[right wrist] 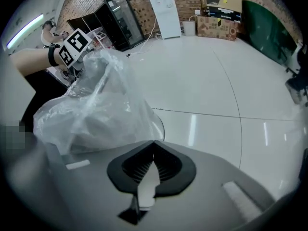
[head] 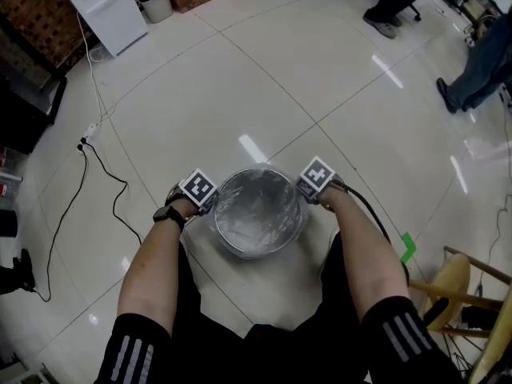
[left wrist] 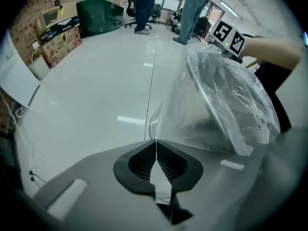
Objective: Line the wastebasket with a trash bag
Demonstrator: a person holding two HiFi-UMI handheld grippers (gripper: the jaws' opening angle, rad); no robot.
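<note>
Clear plastic trash bag [head: 258, 202] over round wastebasket [head: 250, 251], frame centre; left tool [left wrist: 155, 141], right tool [right wrist: 154, 142] each pinching its rim.

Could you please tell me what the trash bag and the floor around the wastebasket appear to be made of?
The trash bag looks like thin clear plastic film, glossy: it crinkles and is see-through. The floor is probably polished pale tile, judging by seams and sharp light reflections.

I see the trash bag [head: 258, 206] as thin, clear, crinkled plastic; the floor [head: 240, 70] is smooth, glossy; the left gripper [left wrist: 155, 142] has matt ribbed pads [left wrist: 139, 160].
</note>
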